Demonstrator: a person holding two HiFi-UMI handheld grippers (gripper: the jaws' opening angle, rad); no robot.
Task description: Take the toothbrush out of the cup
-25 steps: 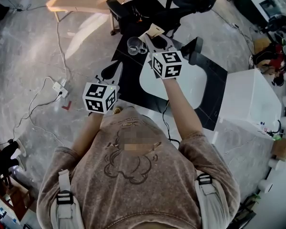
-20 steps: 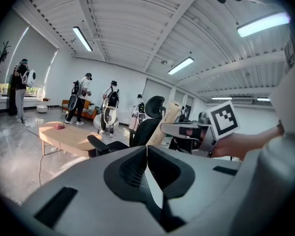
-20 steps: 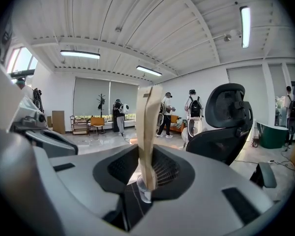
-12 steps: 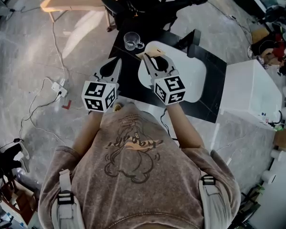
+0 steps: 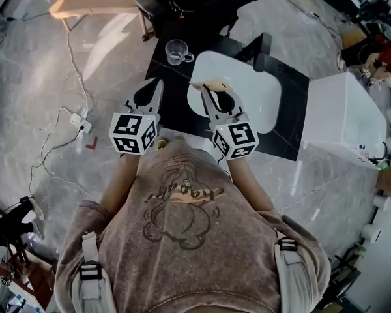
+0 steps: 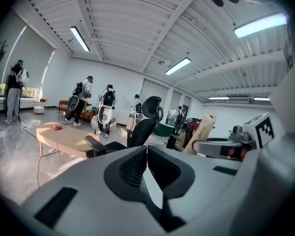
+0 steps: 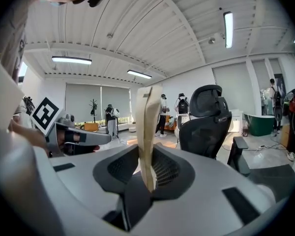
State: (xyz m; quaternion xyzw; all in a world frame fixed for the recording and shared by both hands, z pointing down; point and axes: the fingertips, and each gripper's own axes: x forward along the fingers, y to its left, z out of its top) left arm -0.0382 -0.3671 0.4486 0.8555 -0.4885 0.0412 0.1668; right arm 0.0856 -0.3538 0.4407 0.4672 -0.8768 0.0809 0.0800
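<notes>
Right gripper (image 5: 212, 91) near level — clamps upright toothbrush (image 7: 146, 127); left gripper (image 5: 158, 85) pinched empty.

No word, brand or number is legible: only black-and-white square markers show on the left cube (image 5: 135, 134) of the left tongs (image 5: 156, 85) and the right cube (image 5: 235, 139) of the right tongs (image 5: 214, 92), while faint print on the wrapped toothbrush (image 6: 204, 131) is too small to read.
</notes>
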